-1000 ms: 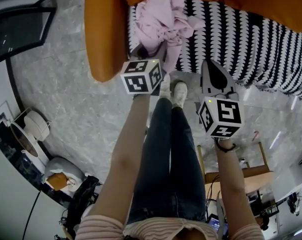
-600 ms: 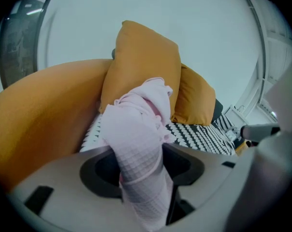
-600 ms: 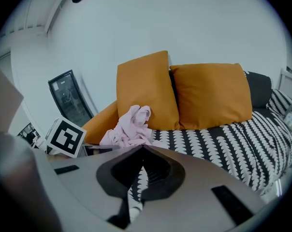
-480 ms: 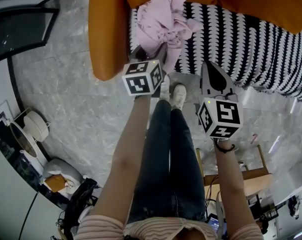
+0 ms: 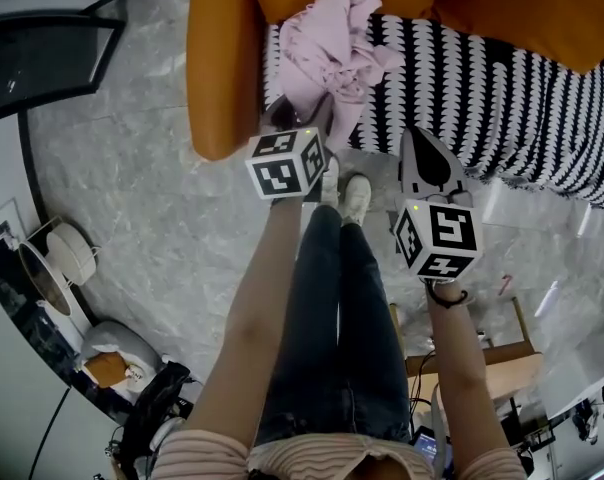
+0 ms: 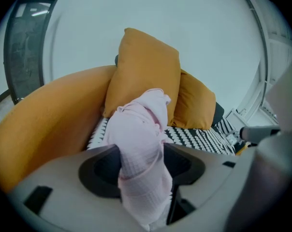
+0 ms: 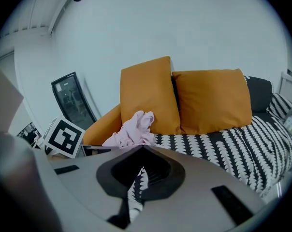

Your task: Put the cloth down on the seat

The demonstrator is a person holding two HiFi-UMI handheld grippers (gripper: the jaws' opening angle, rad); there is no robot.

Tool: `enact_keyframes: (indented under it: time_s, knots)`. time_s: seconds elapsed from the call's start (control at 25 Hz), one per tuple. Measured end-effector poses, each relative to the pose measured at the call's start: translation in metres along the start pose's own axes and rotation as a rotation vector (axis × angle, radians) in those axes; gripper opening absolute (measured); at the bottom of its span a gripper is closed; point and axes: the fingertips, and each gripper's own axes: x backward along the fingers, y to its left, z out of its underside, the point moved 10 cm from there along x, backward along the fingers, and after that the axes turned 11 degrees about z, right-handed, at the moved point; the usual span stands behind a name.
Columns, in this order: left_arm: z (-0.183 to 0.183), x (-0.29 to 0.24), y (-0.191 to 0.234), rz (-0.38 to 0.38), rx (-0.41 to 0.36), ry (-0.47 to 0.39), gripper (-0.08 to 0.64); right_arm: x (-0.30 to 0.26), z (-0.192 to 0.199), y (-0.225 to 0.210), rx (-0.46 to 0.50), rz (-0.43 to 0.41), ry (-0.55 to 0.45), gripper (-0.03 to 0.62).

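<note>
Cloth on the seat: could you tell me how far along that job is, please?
Done: the cloth lies bunched on the seat. In hand: the left claw has just been opening, with a cloth end between its jaws. Left: draw that claw clear. The right claw is shut, empty.

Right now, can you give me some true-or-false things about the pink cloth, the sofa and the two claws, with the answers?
1. The crumpled pink waffle cloth lies partly on the black-and-white patterned seat cover. True.
2. The cushions behind it are blue. False: the two fabric cushions are orange.
3. The left claw is shut tight on nothing. False: its jaws have just been opening and stand wide apart, with the pink cloth between them.
4. The right claw is shut and empty. True.
</note>
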Motion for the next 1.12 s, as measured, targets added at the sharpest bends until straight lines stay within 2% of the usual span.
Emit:
enact_keyframes:
  time_s: [0.4, 1.0, 1.12]
  knots:
    - [-0.012, 0.013, -0.004, -0.042, -0.015, -0.005, 0.252, 0.01, -0.017, 0.003, 0.011, -0.011, -0.026, 0.008]
    - [-0.047, 0.043, -0.031, 0.021, -0.089, -0.074, 0.249, 0.034, -0.043, 0.015, 0.031, -0.035, -0.089, 0.008]
    - [-0.057, 0.05, -0.038, 0.035, -0.11, -0.105, 0.218, 0.04, -0.051, 0.015, 0.028, -0.034, -0.109, 0.008]
